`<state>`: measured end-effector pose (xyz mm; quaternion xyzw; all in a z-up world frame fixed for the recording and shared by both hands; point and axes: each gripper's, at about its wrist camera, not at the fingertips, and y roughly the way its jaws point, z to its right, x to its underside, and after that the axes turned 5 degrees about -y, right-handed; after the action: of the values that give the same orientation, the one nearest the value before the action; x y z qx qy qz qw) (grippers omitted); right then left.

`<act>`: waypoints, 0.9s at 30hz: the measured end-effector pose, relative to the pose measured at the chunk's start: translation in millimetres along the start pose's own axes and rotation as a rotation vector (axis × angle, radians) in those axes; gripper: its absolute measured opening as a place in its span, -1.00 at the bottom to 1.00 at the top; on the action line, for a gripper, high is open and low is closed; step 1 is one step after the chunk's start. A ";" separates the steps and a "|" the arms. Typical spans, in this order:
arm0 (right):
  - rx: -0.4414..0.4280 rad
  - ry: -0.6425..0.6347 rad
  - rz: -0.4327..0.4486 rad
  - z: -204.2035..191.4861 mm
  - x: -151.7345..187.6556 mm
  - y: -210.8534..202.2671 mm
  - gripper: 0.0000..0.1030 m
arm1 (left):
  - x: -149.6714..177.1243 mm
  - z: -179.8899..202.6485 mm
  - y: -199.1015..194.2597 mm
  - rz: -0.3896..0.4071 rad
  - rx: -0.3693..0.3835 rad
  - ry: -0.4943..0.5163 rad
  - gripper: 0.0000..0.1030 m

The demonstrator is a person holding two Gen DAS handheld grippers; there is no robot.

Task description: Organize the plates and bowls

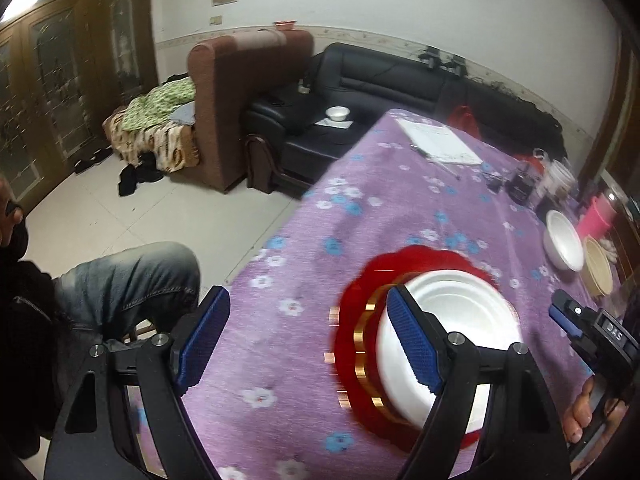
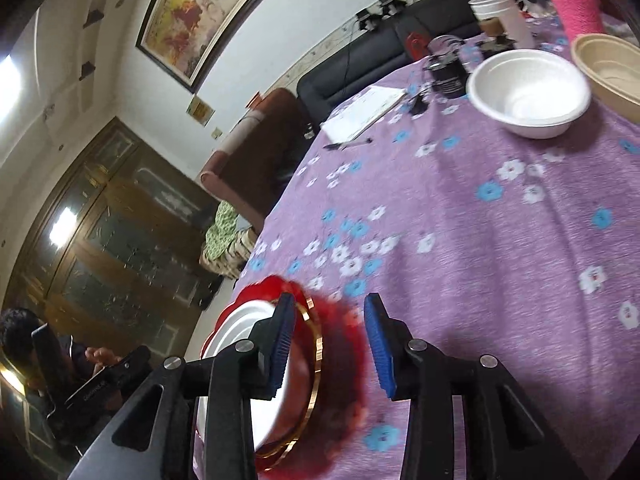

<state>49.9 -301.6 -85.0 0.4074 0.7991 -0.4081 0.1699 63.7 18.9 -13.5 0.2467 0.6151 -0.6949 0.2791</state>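
Note:
A red scalloped plate with gold trim (image 1: 352, 304) lies on the purple flowered tablecloth (image 1: 312, 248), with a white foam plate (image 1: 456, 312) on it. My left gripper (image 1: 308, 340) is open just above the cloth; its right finger overlaps the white plate's left edge. My right gripper (image 2: 328, 344) is open, straddling the red plate's (image 2: 344, 380) rim, with the white plate (image 2: 236, 340) to its left. It shows at the right edge of the left wrist view (image 1: 568, 316). A white foam bowl (image 2: 528, 92) and a beige bowl (image 2: 608, 72) sit further away.
A notepad (image 2: 360, 114) and pen (image 2: 348, 144), dark jars (image 2: 446, 64), a paper cup (image 2: 500, 16) and a pink cup (image 2: 572, 0) stand at the table's far end. Sofas (image 1: 360, 92) and a seated person (image 1: 120, 280) are to the left of the table.

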 end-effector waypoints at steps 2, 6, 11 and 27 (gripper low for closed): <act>0.002 0.019 0.005 10.3 -3.4 -4.9 -0.25 | 0.1 21.3 -2.5 0.001 0.021 0.026 0.58; 0.013 0.038 0.011 30.2 -9.2 -17.5 -0.24 | 4.6 80.1 -5.7 -0.017 0.086 0.108 0.58; 0.034 0.080 0.028 68.9 -20.5 -43.7 -0.19 | 15.4 150.2 -6.7 -0.043 0.140 0.199 0.58; 0.010 0.291 0.129 169.6 -65.7 -102.3 -0.12 | -1.6 303.6 47.8 -0.024 0.106 0.119 0.58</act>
<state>-1.2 -503.7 -96.0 0.5137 0.7853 -0.3371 0.0761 98.0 -286.6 -9.8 0.2946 0.5958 -0.7139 0.2203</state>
